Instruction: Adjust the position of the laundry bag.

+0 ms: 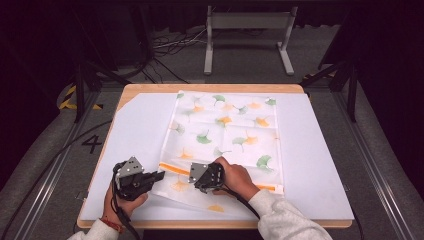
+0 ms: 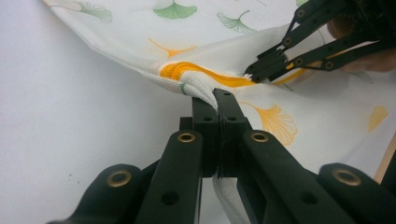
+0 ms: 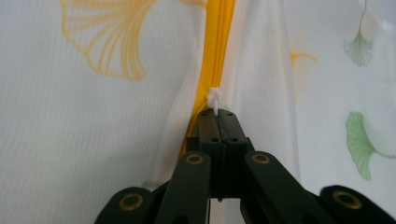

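White mesh bag (image 1: pixel 227 135) printed with ginkgo leaves lies flat on the bench (image 1: pixel 320 150). Left tool (image 2: pixel 215 100) is clamped on the bag's corner fabric; right tool (image 3: pixel 217 116) pinches the white zipper pull (image 3: pixel 215 97). Unzipping seems underway; next, the right should draw along the orange zipper (image 3: pixel 217 42) while the left anchors.

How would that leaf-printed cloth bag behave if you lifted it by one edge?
Probably floppy: the cloth bag bunches into folds where the left gripper pinches it. Likely light, since its thin weave looks faintly see-through. It would probably drape and sag rather than hold its shape.
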The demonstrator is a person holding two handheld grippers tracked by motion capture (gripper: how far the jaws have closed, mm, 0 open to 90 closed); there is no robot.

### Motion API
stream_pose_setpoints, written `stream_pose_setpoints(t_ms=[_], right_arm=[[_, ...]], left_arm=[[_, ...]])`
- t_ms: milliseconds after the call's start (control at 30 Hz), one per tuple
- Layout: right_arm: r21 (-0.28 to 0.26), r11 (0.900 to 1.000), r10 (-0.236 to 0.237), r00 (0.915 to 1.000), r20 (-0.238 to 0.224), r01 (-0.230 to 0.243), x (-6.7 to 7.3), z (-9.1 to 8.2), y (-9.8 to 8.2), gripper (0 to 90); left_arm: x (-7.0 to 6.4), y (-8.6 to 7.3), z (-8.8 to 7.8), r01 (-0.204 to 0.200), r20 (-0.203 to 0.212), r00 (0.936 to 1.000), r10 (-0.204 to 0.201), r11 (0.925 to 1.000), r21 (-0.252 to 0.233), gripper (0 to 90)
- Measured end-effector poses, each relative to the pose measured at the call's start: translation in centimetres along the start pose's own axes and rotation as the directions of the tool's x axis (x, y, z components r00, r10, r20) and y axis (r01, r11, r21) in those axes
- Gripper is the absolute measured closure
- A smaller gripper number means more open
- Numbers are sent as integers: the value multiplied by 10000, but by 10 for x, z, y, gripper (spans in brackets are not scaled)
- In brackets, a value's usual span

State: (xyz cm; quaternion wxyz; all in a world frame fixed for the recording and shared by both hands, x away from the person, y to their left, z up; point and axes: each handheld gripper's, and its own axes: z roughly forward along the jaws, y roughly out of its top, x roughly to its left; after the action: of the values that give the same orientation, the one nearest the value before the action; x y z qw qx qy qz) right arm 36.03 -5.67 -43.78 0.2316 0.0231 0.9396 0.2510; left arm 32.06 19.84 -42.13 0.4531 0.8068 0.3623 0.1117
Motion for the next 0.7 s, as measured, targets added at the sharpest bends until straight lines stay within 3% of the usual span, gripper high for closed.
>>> stream_pose_setpoints(t_ms=[367,433,700], right_arm=[[591,9979,233,9988,438,-258,-5,-26,-39,900],[575,9970,504,9980,393,-526,-7,-30,-46,900],[707,9947,704,9961,535,-741,-9,-49,-75,900]], left_arm=[[-2,-1,-1,-118,56,9999,118,9999,50,883],[-3,-2,0,-139,67,9999,138,9999,75,883],[-3,-5,-1,-127,149,9998,123,9997,227,883]])
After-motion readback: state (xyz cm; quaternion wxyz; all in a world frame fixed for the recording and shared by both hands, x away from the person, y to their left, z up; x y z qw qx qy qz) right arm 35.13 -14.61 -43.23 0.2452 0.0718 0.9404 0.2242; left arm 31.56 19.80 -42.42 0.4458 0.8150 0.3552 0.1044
